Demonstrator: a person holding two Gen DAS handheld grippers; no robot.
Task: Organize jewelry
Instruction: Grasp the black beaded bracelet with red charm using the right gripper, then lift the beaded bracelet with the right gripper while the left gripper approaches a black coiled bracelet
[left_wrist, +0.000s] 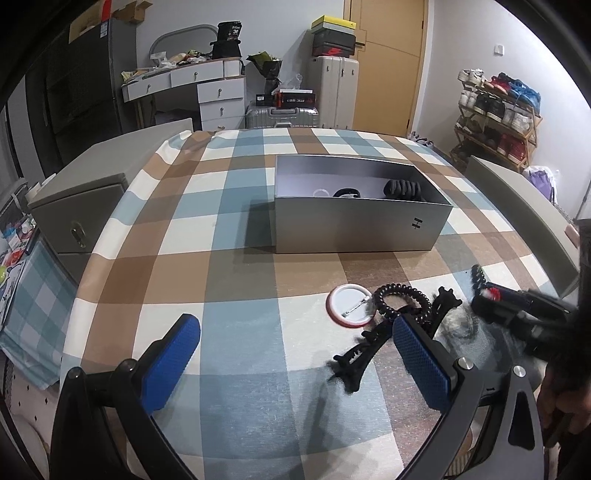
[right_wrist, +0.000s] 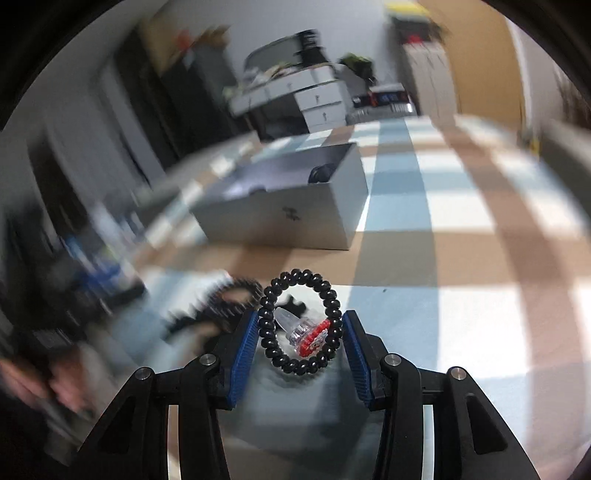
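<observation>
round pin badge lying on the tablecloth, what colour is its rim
Red rim on the round white pin badge, clearest in the left wrist view.

Your left gripper pointed forward and down over the bench, its two blue-padded fingers spread wide apart with nothing between them. Neither pad touched anything. Your right gripper also tilted downward, its jaws drawn partway in, and the blue pads pressed from both sides on a black beaded bracelet, which stood upright as a ring between them, clear of the bench. In the left wrist view your right gripper showed at the far right edge, blurred, with your hand dark behind its handle.
</observation>
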